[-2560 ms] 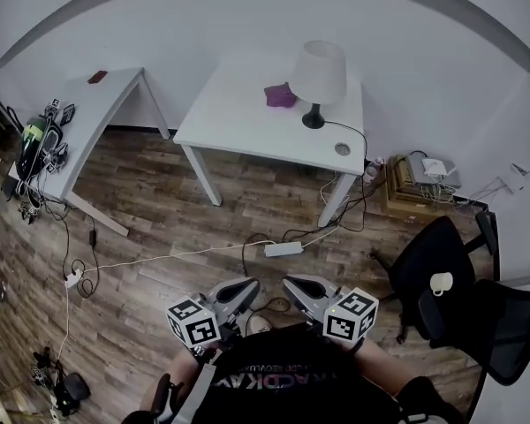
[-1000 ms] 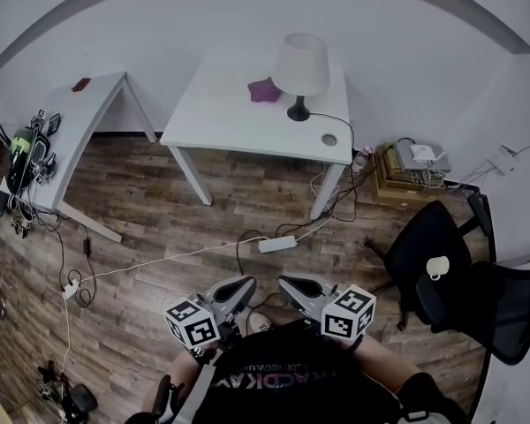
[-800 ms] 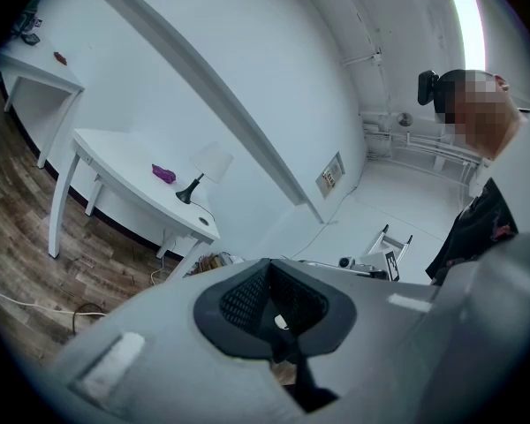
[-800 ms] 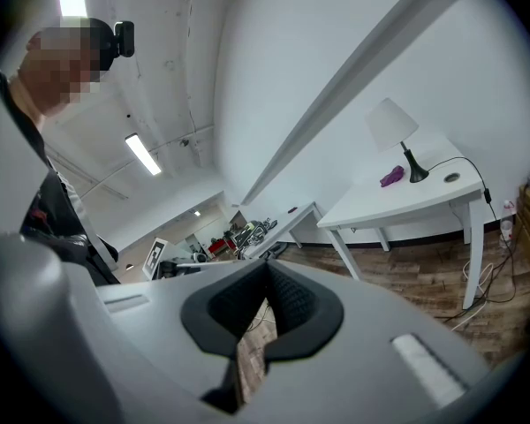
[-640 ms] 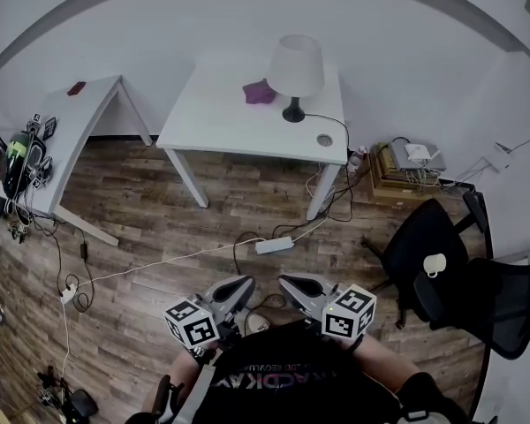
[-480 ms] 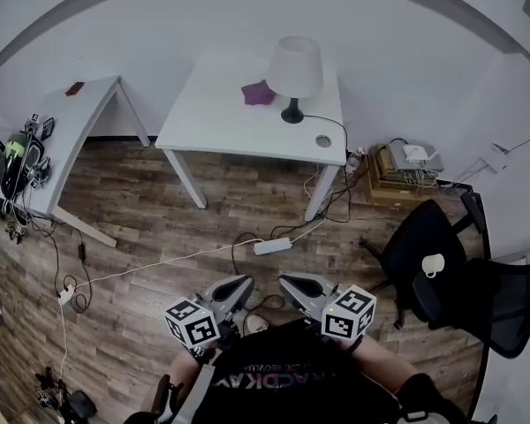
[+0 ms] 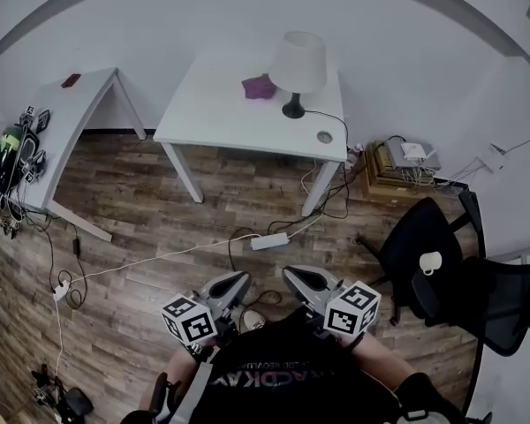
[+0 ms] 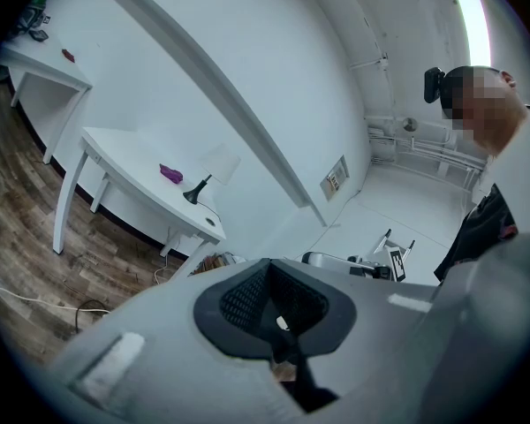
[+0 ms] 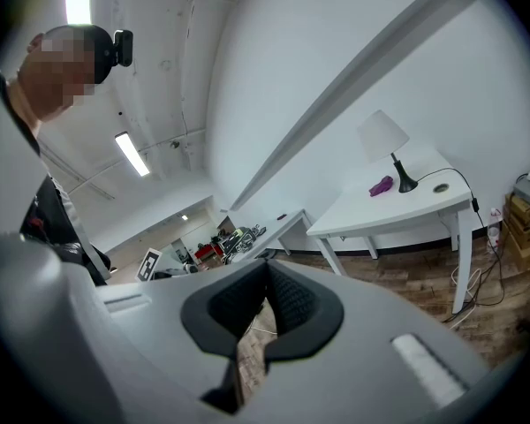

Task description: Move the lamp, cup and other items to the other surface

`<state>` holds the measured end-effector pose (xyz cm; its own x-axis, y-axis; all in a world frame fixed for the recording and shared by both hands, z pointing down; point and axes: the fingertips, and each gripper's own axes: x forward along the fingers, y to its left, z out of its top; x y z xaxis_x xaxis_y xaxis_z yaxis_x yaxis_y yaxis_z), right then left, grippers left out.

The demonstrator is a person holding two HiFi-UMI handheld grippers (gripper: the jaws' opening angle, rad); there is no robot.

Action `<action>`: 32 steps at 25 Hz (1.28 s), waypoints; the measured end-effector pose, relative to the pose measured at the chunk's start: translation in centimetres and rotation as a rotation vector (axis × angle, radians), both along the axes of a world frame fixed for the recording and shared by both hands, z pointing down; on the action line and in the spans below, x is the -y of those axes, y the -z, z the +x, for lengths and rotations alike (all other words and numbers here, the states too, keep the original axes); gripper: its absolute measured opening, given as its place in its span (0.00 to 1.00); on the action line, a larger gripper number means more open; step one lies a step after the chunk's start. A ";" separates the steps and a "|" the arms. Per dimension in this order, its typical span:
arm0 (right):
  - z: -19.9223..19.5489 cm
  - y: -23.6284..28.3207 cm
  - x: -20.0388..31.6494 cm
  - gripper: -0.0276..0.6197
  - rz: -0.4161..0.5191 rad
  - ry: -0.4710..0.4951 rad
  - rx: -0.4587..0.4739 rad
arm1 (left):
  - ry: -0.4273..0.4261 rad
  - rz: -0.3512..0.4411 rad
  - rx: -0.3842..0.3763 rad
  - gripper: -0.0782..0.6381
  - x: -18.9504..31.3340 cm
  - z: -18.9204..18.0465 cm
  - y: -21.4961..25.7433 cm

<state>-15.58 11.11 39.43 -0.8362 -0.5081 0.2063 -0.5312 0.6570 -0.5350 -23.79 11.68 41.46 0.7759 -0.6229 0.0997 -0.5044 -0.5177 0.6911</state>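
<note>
A white-shaded lamp with a black base stands on the white table at the far side of the room, next to a purple item. A white cup rests on a black office chair at the right. My left gripper and right gripper are held side by side close to my body, well short of the table, both shut and empty. The left gripper view shows the lamp far off beyond the shut left gripper. The right gripper view shows the lamp beyond the right gripper.
A second white table stands at the left with a small red thing and a pile of gear on it. A power strip and cables lie on the wooden floor. Black chairs stand at the right, and boxes sit by the wall.
The head view has drifted a little, so the tables sit slightly further left. Both grippers stay shut in front of my body, about where they were.
</note>
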 end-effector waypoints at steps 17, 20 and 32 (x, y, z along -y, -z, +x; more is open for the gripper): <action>1.0 0.4 10.9 0.09 0.029 -0.005 -0.009 | 0.165 -0.036 0.007 0.11 5.2 -2.9 -0.3; 1.7 0.5 15.0 0.10 0.036 -0.005 -0.018 | 0.200 -0.043 0.016 0.11 7.3 -2.9 -0.1; 6.2 -2.0 32.7 0.17 0.169 -0.061 -0.252 | 0.300 -0.083 0.023 0.11 16.9 -1.3 -0.9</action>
